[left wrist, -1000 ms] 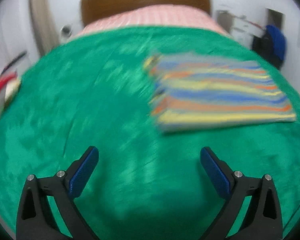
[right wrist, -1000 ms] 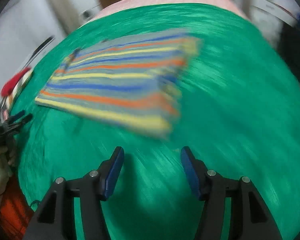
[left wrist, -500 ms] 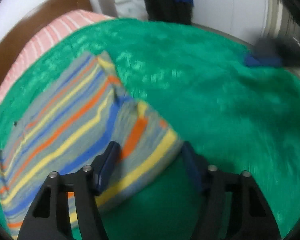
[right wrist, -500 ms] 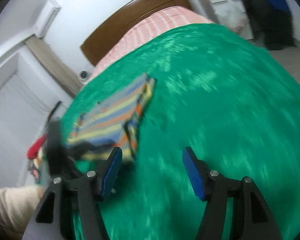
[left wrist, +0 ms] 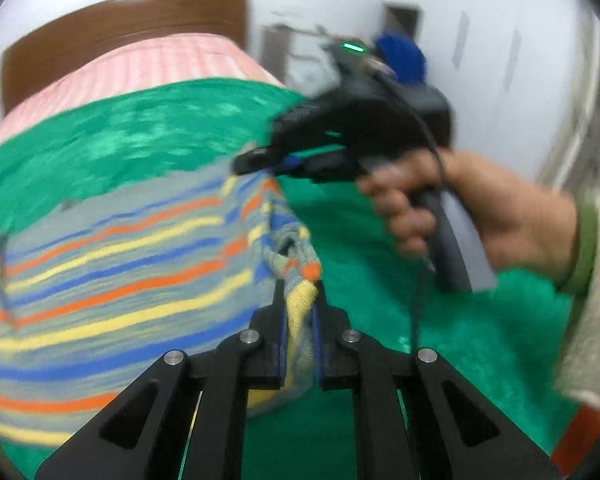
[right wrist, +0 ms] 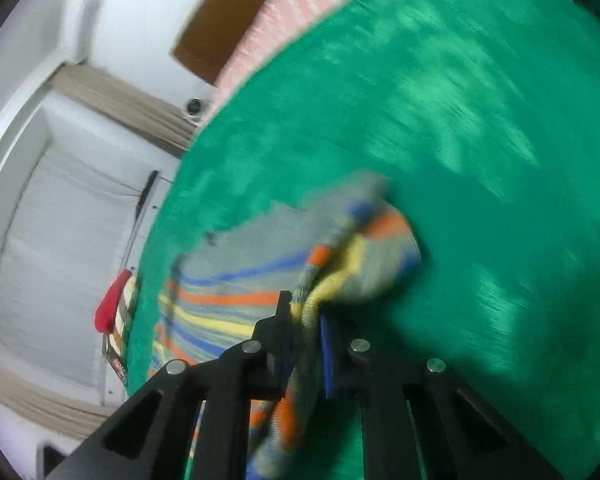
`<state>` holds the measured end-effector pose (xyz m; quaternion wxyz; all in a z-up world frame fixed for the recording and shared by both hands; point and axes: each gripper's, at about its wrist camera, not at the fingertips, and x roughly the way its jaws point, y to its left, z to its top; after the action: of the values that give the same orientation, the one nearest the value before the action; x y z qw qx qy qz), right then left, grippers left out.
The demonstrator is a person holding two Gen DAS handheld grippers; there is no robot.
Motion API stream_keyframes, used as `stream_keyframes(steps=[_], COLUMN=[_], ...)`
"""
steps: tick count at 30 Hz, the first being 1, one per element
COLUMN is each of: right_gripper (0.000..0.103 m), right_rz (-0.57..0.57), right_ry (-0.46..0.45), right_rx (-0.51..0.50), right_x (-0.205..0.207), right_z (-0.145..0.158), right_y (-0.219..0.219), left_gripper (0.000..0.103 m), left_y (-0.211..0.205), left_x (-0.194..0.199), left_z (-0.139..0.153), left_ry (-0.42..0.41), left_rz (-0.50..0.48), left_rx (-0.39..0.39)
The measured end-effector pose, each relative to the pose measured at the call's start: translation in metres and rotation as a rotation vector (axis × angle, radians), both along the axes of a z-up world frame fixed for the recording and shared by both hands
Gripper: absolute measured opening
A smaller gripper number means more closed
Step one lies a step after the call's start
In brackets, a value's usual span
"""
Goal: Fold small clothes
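The striped cloth (left wrist: 111, 272) is lying on the green blanket (left wrist: 139, 140) of the bed. One edge of the cloth is pinched by both tongs. The left tongs (left wrist: 300, 300) are closed tight on a yellow and orange corner. The right tongs (right wrist: 304, 320) are closed on a bunched bit of the same edge — in the left view they (left wrist: 267, 162) are seen at the far corner, held by a hand (left wrist: 480, 216).

The step now looks like a fold. To do it well, both corners should be lifted together and kept level, so the edge stays straight. The edge should be carried over to the other side and laid down softly — the corners should be matched before the cloth is let go. The pictures are blurry, so small wrinkles cannot be seen.
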<state>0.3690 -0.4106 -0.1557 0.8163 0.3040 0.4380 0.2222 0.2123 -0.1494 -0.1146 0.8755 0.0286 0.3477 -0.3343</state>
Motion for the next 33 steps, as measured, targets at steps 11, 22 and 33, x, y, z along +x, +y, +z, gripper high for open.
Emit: stream_keyframes(steps=[11,22,33], right_gripper=[0.012,0.052,0.047], right_rz=[0.267,0.291,0.421], right_ry=[-0.094,-0.047,-0.251], right_rx=[-0.122,-0.054,-0.314], right_x=[0.045,0.059,-0.074], right_z=[0.046,0.006,0.037], right_y=[0.229,0.327,0.265], left_gripper=[0.008,0.063,0.045], left_y=[0.221,0.269,0.257], left_x=[0.025,0.002,0.033], left_z=[-0.007,-0.021,-0.035], left_ry=[0.173,0.178,0.248], left_rz=[0.389,0.504,0.568], left_rx=[-0.162,-0.06,0.036])
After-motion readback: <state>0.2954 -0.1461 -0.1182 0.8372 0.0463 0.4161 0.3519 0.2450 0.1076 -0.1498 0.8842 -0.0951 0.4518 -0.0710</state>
